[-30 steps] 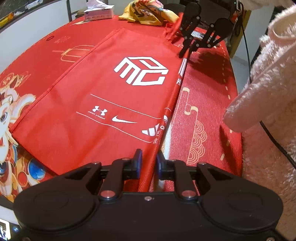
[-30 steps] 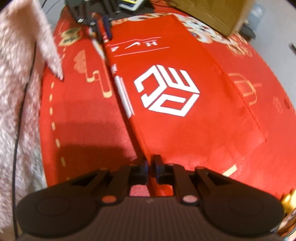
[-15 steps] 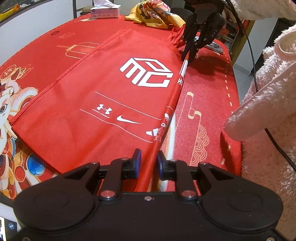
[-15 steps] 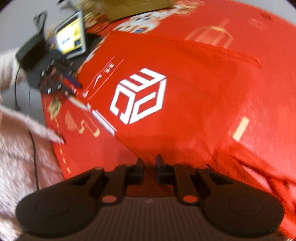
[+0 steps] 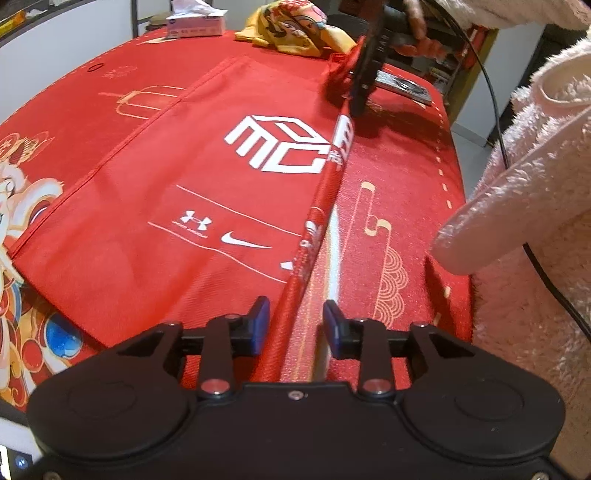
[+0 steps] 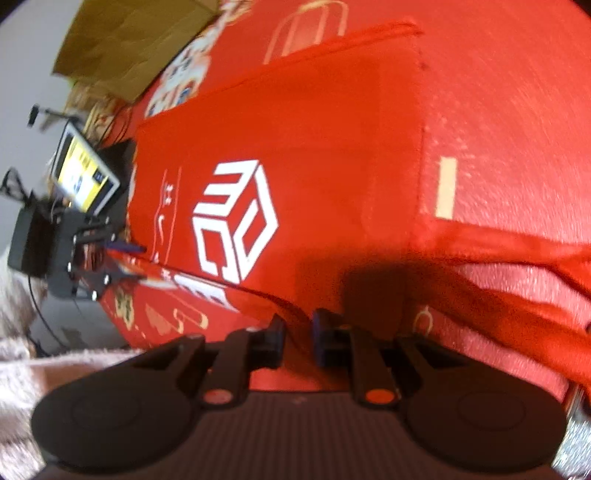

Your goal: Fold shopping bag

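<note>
A red shopping bag (image 5: 184,192) with a white cube logo lies flat on the red printed tablecloth (image 5: 399,206). Its near side fold stands up as a ridge (image 5: 317,218). My left gripper (image 5: 295,321) is open, its jaws apart on either side of that ridge at the bag's bottom end. In the right wrist view the bag (image 6: 314,147) fills the frame, its handles (image 6: 517,273) trailing to the right. My right gripper (image 6: 297,339) is open around the folded edge near the bag's mouth. It also shows in the left wrist view (image 5: 364,88), tilted.
A tissue box (image 5: 195,26) and a yellow printed cloth (image 5: 291,29) lie at the table's far end. A phone (image 5: 402,86) lies near the right gripper. A fluffy pink sleeve (image 5: 517,206) is on the right. A cardboard box (image 6: 136,40) shows in the right wrist view.
Both grippers have opened and let go of the bag's folded edge. The right gripper has rolled onto its side, so its view has turned. The fold still stands up.
</note>
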Demonstrator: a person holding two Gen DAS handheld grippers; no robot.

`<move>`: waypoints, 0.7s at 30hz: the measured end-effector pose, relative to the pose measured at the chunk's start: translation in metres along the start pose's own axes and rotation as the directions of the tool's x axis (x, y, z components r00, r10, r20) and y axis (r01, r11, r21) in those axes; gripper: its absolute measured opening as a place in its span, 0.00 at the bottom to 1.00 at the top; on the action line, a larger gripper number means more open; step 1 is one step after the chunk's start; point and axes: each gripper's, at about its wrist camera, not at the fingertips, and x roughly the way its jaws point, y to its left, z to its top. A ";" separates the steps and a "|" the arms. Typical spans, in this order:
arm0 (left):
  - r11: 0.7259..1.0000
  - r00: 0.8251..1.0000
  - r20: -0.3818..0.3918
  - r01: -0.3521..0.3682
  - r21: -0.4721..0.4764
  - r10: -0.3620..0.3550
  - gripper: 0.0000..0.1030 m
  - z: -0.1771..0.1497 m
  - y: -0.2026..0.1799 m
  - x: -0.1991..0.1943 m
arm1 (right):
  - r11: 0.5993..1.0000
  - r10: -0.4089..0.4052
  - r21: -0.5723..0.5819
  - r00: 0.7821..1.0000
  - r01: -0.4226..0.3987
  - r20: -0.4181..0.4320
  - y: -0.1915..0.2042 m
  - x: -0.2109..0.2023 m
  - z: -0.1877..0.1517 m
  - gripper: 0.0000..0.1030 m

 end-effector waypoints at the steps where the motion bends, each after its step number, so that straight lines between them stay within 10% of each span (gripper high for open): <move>1: 1.000 1.000 -0.004 0.006 -0.001 -0.006 0.32 0.001 0.001 0.000 | 0.999 0.006 0.032 1.000 -0.006 -0.005 -0.002 0.000 0.002 0.15; 10: 0.999 1.000 -0.007 0.023 0.036 -0.023 0.47 0.005 0.003 0.002 | 0.920 -0.116 0.370 0.992 0.129 -0.059 0.003 0.007 0.014 0.15; 21: 0.974 0.982 0.094 -0.175 0.146 0.162 0.60 -0.004 -0.008 -0.012 | 0.842 -0.349 0.365 0.917 0.398 -0.193 0.038 0.028 0.035 0.17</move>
